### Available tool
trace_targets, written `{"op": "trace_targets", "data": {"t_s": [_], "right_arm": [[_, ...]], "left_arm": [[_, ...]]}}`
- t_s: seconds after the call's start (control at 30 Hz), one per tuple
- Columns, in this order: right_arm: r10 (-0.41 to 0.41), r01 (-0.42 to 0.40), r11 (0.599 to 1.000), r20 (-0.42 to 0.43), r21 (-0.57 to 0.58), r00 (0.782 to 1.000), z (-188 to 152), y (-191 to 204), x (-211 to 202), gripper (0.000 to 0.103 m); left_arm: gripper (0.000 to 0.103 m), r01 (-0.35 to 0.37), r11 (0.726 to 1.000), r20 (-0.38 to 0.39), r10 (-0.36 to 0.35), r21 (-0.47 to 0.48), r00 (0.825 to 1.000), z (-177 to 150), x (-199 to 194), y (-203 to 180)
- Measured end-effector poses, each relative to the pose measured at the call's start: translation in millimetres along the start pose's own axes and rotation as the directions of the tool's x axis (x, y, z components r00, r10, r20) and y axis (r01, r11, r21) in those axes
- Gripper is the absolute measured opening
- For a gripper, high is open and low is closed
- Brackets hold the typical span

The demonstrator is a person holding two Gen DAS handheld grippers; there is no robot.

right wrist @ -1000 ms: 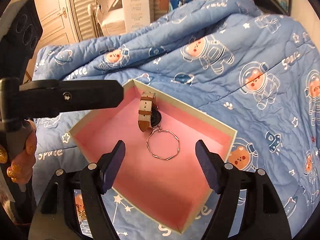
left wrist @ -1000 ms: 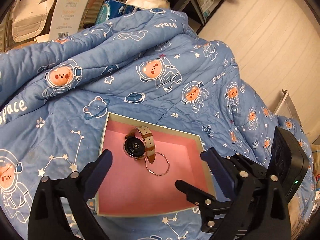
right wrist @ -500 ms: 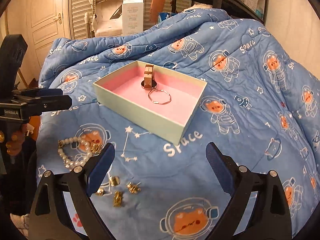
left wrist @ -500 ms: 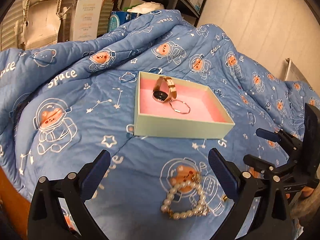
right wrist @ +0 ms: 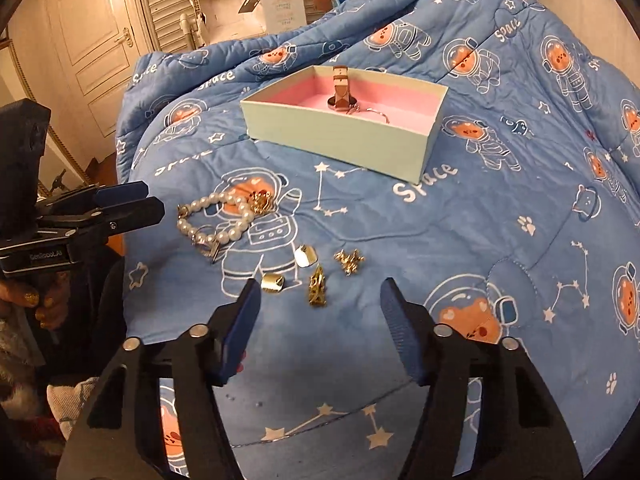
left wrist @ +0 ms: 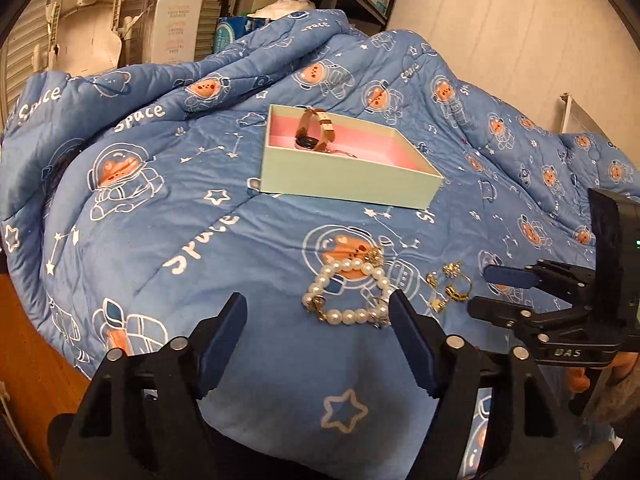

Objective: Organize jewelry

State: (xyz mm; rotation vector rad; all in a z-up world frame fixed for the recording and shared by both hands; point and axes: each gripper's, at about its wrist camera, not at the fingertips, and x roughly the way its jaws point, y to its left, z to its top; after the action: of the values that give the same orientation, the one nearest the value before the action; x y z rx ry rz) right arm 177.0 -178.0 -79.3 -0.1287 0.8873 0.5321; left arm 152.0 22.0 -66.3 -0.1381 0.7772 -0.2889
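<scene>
1. The pale green box [left wrist: 348, 184] with its pink lining sits on the blue quilt [left wrist: 168, 216]; the watch [left wrist: 314, 134] and a thin wire bangle [right wrist: 372, 114] already lie inside.
2. Still loose on the quilt, nearer than the box: the pearl bracelet [left wrist: 350, 292] and four small gold pieces [right wrist: 316, 276], just beside each other.
3. The left gripper [left wrist: 318, 314] has just been narrowing its fingers; they stand partly apart with nothing between them, one tip just beside the pearls.
4. The right gripper [right wrist: 318, 306] has likewise just been narrowing; its fingers are partly apart and empty, with the gold pieces just ahead.
5. The bracelet looks light and limp; the round beads may slip, so pinching across a single strand should hold best.
6. The gold pieces are probably tiny, hard and slick, and the soft quilt gives under pressure. Each likely needs a low, centred pinch across its widest part.
</scene>
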Motion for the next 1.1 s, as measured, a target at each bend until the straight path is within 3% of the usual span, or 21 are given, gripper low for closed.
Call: {"op": "trace_targets", "data": {"t_s": [0.17, 0.33, 0.6, 0.67, 0.93, 1.1], "right_arm": [[0.012, -0.011, 1.000, -0.018, 0.024, 1.000, -3, -1, 7, 0.041], [0.019, -0.018, 0.999, -0.030, 0.049, 0.999, -4, -6, 10, 0.032], [0.018, -0.015, 0.998, -0.035, 0.060, 0.999, -3, -8, 16, 0.031], [0.014, -0.012, 0.998, -0.031, 0.065, 0.999, -2, -9, 18, 0.030], [0.009, -0.007, 0.997, -0.030, 0.080, 1.000, -1, -11, 19, 0.014], [0.018, -0.015, 0.996, -0.031, 0.085, 0.999, -4, -12, 17, 0.012]], "left_arm": [[0.043, 0.048, 0.997, -0.037, -0.046, 0.064, 0.998, -10, 10, -24], [0.031, 0.065, 0.993, -0.078, -0.057, 0.102, 0.995, -16, 20, -39], [0.029, 0.050, 0.993, -0.100, -0.039, 0.104, 0.994, -16, 33, -45], [0.024, 0.045, 0.993, -0.106, -0.034, 0.107, 0.994, -15, 38, -48], [0.018, 0.028, 0.996, -0.103, -0.019, 0.087, 0.994, -12, 45, -49], [0.017, 0.036, 0.996, -0.102, -0.027, 0.081, 0.994, -13, 42, -49]]}}
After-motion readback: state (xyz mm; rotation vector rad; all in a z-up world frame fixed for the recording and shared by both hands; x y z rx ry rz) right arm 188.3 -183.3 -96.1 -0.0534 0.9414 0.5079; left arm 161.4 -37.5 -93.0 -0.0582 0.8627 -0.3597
